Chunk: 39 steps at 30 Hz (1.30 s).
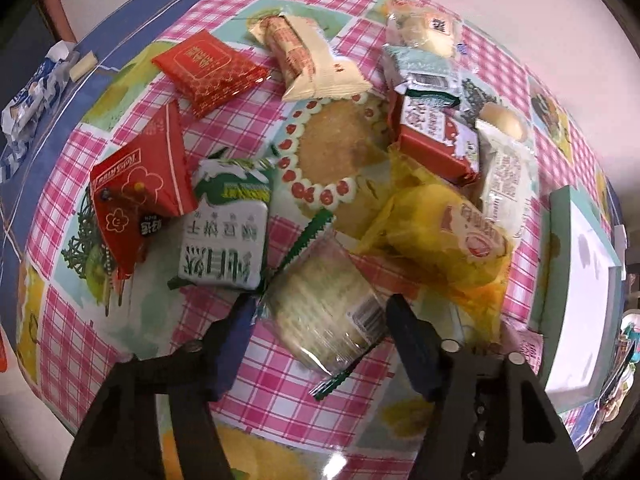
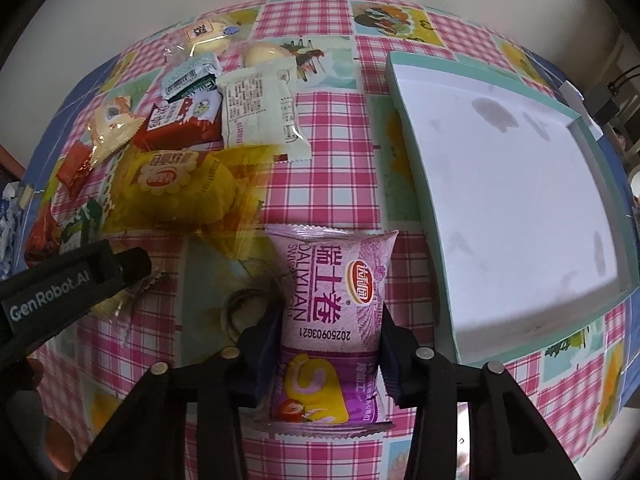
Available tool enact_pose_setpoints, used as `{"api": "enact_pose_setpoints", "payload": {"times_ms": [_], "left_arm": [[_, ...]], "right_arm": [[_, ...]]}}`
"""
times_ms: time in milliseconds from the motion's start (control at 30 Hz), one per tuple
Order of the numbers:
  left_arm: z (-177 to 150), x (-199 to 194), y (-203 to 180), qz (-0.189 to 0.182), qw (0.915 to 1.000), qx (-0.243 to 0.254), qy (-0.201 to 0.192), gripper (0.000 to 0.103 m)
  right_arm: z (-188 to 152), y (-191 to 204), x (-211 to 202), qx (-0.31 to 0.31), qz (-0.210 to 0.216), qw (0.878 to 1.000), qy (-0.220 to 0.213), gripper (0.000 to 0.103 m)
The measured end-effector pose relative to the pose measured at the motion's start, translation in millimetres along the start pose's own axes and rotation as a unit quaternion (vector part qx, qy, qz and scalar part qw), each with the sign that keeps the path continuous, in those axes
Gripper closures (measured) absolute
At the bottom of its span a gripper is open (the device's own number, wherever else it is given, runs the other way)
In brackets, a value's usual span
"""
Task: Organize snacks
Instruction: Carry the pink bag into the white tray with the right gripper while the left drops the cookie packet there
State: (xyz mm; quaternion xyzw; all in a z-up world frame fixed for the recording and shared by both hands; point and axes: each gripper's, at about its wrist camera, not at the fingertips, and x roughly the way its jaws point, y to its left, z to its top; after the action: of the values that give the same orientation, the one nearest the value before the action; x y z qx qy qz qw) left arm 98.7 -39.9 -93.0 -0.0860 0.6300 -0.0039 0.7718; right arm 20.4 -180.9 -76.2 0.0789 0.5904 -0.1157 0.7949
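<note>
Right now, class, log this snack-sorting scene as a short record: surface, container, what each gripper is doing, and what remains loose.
surface: checked tablecloth, pink with picture squares
container: teal-rimmed box, white inside, no snacks in it
right gripper: shut on the purple roll-cake packet, beside the box
left gripper: jaws either side of a clear cracker packet; contact unclear
loose snacks: yellow cake packet, red packets, green-and-white packet, among others
</note>
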Motion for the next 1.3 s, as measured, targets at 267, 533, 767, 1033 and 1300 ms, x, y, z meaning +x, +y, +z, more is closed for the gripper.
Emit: {"api": "enact_pose_setpoints", "payload": {"times_ms": [267,533,767,1033,1300], "left_arm": [[-9,-17,3,-0.006,1.0000,-0.004,-0.006,0.043],[-15,-69,5,-0.024,0.9990,0.004,-0.038,0.043],[-17,-101,-35,-0.058,0.9942,0.050,-0.075,0.042],[-14,-82,-120,-0.085,0.9867,0.123,-0.064,0.042],[-6,-53,-193,-0.096,0.9771,0.179,-0.062,0.042]], "right_arm": [[-1,-3,-18,0.006,0.005,1.000,-0.010,0.063],[5,-26,-66,0.031,0.031,0.998,-0.054,0.063],[29,-67,-74,0.074,-0.028,0.994,-0.076,0.063],[52,-147,-65,0.151,-0.054,0.985,-0.060,0.063],[77,-206,-46,0.214,-0.074,0.972,-0.064,0.063]]}}
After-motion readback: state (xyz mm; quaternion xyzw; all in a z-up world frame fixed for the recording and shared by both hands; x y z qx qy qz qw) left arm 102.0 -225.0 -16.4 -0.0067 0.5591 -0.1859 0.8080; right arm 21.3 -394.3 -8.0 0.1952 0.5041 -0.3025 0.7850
